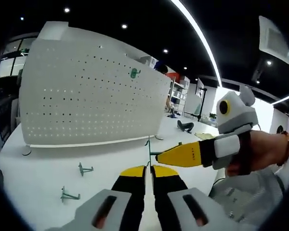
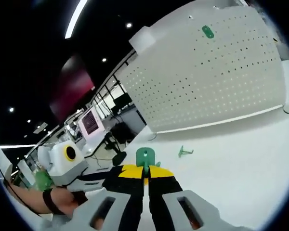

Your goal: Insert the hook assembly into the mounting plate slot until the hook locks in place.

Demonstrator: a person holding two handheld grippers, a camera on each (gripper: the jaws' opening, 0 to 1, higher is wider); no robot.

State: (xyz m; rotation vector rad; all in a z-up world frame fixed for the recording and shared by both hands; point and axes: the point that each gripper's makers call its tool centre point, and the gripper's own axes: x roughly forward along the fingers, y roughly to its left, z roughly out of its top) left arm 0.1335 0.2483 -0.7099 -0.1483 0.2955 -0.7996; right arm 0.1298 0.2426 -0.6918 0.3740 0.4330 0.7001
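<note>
Between the closed jaws of the right gripper (image 2: 145,172) a green hook (image 2: 145,157) is pinched above the white table (image 2: 241,163). Jaws of the left gripper (image 1: 149,169) are seen shut, empty. No writing can be read. On the pegboard (image 1: 86,96) another hook (image 1: 134,73) is hung.

We hold the left gripper (image 1: 149,168) level with its yellow-tipped jaws pressed together, while our right hand (image 1: 260,153), wrist-strapped, carries the right gripper (image 2: 145,168) in from the side, its jaws pinched on a small green hook (image 2: 145,156) standing upright between them.
</note>
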